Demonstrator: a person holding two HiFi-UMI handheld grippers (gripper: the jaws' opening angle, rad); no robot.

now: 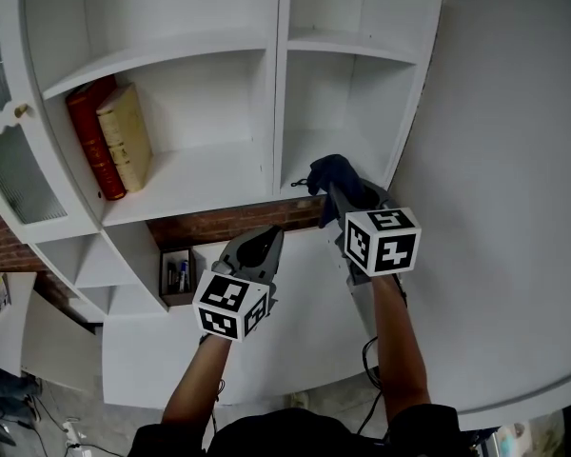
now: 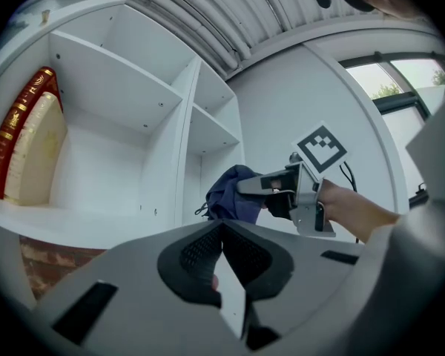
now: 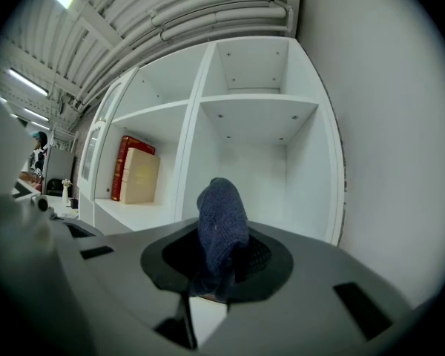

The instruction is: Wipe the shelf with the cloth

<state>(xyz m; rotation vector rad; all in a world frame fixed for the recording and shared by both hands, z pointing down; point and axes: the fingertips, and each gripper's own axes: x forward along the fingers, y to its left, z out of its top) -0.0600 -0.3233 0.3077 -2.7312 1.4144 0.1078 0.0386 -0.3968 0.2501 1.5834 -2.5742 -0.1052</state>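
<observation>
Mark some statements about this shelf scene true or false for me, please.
The right gripper is shut on a dark blue cloth. True.
The left gripper holds a sponge. False: its jaws are together, with nothing between them.
A red book and a cream book stand in the left compartment. True.
The cloth lies beside the books. False: it is held up at the right compartment, apart from them.
</observation>
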